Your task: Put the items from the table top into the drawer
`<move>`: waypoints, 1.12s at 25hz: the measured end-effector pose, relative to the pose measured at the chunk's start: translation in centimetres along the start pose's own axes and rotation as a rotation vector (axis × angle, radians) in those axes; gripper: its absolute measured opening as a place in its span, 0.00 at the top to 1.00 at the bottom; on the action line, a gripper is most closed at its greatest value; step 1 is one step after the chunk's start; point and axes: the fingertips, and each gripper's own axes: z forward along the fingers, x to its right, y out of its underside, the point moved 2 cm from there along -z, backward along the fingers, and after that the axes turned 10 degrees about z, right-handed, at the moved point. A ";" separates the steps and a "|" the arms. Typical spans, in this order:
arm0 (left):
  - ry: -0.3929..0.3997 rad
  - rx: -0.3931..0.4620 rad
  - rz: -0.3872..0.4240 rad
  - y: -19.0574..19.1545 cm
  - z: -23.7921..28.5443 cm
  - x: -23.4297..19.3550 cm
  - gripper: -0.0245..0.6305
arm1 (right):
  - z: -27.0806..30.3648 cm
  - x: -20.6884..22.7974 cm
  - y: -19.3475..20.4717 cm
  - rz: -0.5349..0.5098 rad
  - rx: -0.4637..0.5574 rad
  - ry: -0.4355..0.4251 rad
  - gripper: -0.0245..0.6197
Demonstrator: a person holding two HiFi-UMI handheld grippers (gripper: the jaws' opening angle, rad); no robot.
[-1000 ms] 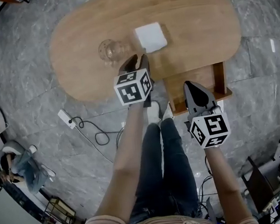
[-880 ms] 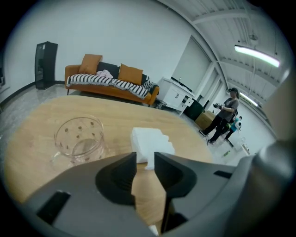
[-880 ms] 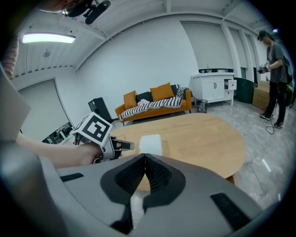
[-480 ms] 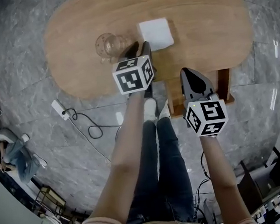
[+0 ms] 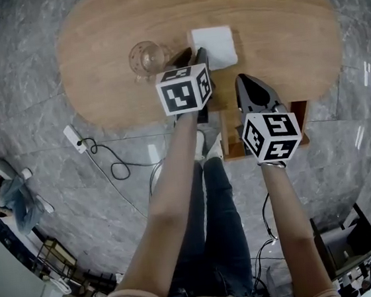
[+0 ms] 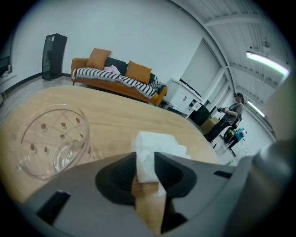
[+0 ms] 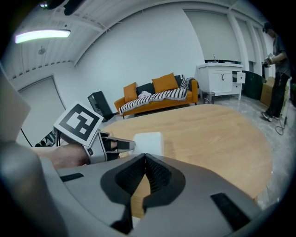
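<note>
Wooden table [image 5: 278, 27] holds a white napkin stack [image 5: 214, 47] beside a glass bowl [image 5: 147, 57] — soft, light, so pinch its edge; left gripper [image 5: 191, 53] slightly spread round its corner, right gripper [image 5: 241, 79] pressed together, empty

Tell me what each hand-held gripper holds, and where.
Right hand-held gripper: shut, empty. Left hand-held gripper: jaws straddle the near-left corner of the white tissue pack; whether clamped cannot be told.
</note>
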 end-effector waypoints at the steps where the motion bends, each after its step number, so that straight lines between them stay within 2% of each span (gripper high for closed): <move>1: -0.001 0.000 -0.001 0.0 0.2 -0.1 0.81 | 0.2 0.1 0.0 0.001 -0.002 0.003 0.95; 8: -0.015 -0.003 0.017 0.1 1.0 0.1 0.81 | 0.8 1.2 0.3 0.023 -0.016 0.021 0.95; 15: -0.030 -0.006 0.056 -0.1 0.9 0.1 0.89 | 0.8 1.5 0.8 0.040 -0.022 0.040 0.95; 28: 0.035 0.052 0.008 -1.9 -1.0 0.9 0.93 | -0.6 1.1 0.1 0.041 0.002 0.077 0.95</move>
